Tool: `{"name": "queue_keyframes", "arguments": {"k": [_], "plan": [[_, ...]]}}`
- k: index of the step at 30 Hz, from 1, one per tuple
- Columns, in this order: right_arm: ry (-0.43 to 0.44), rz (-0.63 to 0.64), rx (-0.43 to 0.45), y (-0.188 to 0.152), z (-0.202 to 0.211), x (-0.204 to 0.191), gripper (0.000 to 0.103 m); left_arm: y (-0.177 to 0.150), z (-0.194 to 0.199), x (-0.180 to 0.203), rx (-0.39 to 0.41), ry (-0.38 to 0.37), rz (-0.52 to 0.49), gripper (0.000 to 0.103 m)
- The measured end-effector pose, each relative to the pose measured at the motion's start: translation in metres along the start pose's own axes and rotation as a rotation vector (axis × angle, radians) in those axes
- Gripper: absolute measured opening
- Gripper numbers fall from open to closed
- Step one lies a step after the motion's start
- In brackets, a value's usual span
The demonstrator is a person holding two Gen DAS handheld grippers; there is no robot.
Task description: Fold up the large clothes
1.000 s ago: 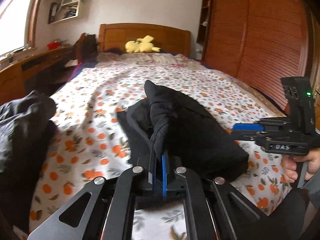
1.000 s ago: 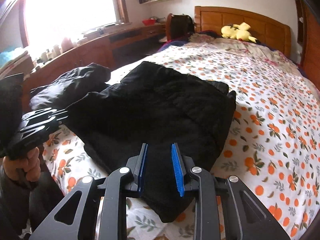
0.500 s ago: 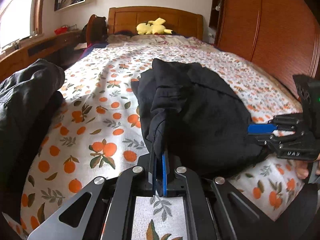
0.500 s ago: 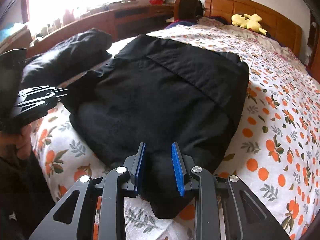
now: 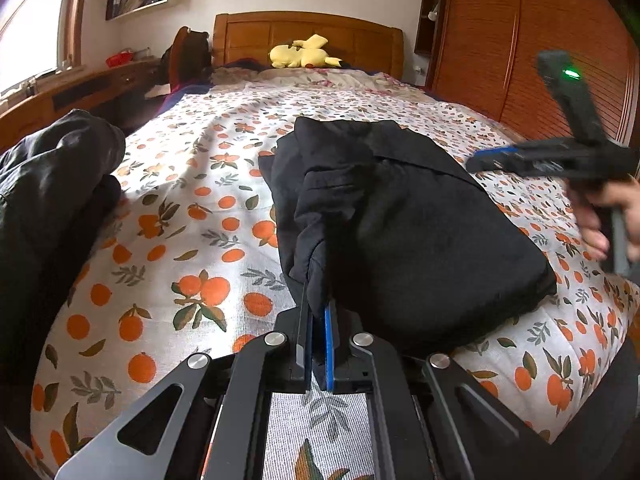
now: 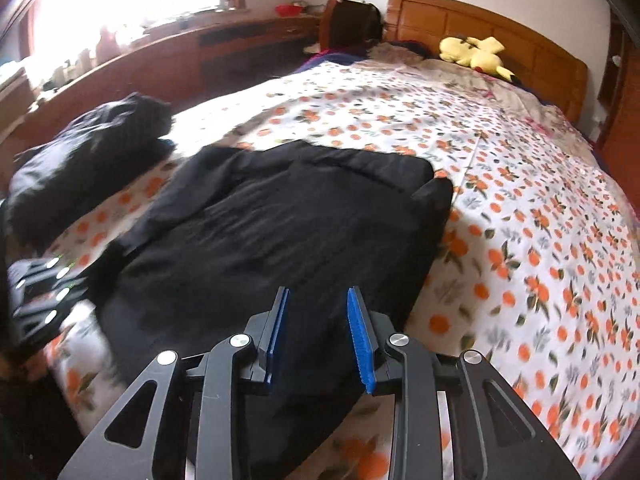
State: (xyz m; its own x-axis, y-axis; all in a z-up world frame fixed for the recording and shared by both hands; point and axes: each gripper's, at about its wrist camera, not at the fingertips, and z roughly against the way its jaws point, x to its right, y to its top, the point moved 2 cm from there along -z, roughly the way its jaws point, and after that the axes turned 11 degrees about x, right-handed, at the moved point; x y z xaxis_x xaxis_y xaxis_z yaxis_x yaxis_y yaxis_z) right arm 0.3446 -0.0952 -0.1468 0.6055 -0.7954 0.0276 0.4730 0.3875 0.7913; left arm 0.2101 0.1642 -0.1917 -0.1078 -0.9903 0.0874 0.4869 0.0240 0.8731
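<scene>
- Covering nearly the whole scene, the bed (image 5: 168, 264) wears a white sheet printed with oranges and leaves, and runs back to a wooden headboard (image 5: 308, 36).
- To the right of the bed stands a tall wooden wardrobe (image 5: 520, 48) with slatted doors; along the other side runs a long wooden desk (image 6: 192, 60) under a bright window.
- On the near part of the sheet lies the black jacket (image 5: 420, 232), folded into a thick, roughly rectangular bundle, its near left corner lifted off the bed.
- A second dark garment (image 5: 52, 184) sits heaped at the left edge of the bed, apart from the jacket.
- Seen from its own camera, the left gripper (image 5: 318, 320) has its jaws closed tight on the raised near left edge of the jacket, with cloth pinched between the blue pads; the right wrist view shows it only as a blurred black shape at the lower left (image 6: 36, 300).
- The right gripper (image 6: 318, 328) hovers over the near end of the jacket, jaws apart and having just been opening wider; nothing is pinched between them. From the left wrist view it appears blurred in the air at the right (image 5: 492, 158), held by a hand (image 5: 608, 220).
- A yellow plush toy (image 5: 302, 54) lies by the headboard.
</scene>
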Motion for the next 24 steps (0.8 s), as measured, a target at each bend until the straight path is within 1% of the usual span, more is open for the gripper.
{"name": "queue_keyframes", "arguments": {"k": [3,4,6,7,9,12,13,14,15,16,18,19,20,21,23,24], "plan": [[-0.023,-0.012,-0.031,0.005,-0.028,0.014,0.030,0.000,0.000,0.000,0.000,-0.006,0.003,0.005],[-0.021,-0.024,-0.049,0.005,-0.037,0.019,0.033,0.000,0.000,0.000,-0.001,-0.008,0.003,0.005],[0.025,-0.063,-0.110,-0.005,-0.060,0.025,0.034,0.001,-0.001,-0.001,-0.001,-0.014,0.005,0.005],[0.031,-0.065,-0.124,-0.009,-0.067,0.025,0.034,0.001,-0.001,-0.001,-0.002,-0.015,0.006,0.005],[0.023,-0.037,-0.116,-0.014,-0.071,0.022,0.034,0.002,-0.003,-0.001,-0.005,-0.016,0.004,0.005],[0.016,-0.011,-0.103,-0.007,-0.063,0.021,0.036,0.001,-0.004,-0.002,-0.009,-0.018,0.001,0.005],[0.015,-0.006,-0.090,-0.003,-0.061,0.022,0.043,0.001,-0.005,-0.003,-0.009,-0.019,0.000,0.005],[0.005,-0.004,-0.071,0.003,-0.059,0.026,0.053,0.001,-0.005,-0.003,-0.009,-0.020,0.000,0.005],[-0.006,-0.012,-0.058,0.008,-0.058,0.031,0.057,0.001,-0.005,-0.003,-0.009,-0.020,0.001,0.005],[-0.018,-0.026,-0.050,0.012,-0.060,0.037,0.060,0.001,-0.006,-0.003,-0.010,-0.020,0.002,0.005],[-0.035,-0.052,-0.056,0.017,-0.070,0.049,0.060,0.000,-0.007,-0.003,-0.010,-0.020,0.001,0.005],[-0.040,-0.070,-0.062,0.017,-0.075,0.054,0.063,0.000,-0.007,-0.003,-0.010,-0.021,0.002,0.005],[-0.043,-0.099,-0.075,0.018,-0.084,0.062,0.071,0.000,-0.007,-0.003,-0.010,-0.020,0.002,0.005],[-0.040,-0.123,-0.079,0.019,-0.091,0.068,0.073,0.000,-0.006,-0.003,-0.010,-0.020,0.002,0.005],[-0.029,-0.156,-0.086,0.021,-0.102,0.077,0.081,0.001,-0.006,-0.003,-0.010,-0.020,0.002,0.005],[-0.022,-0.169,-0.089,0.021,-0.107,0.081,0.082,0.001,-0.007,-0.003,-0.011,-0.019,0.001,0.005]]}}
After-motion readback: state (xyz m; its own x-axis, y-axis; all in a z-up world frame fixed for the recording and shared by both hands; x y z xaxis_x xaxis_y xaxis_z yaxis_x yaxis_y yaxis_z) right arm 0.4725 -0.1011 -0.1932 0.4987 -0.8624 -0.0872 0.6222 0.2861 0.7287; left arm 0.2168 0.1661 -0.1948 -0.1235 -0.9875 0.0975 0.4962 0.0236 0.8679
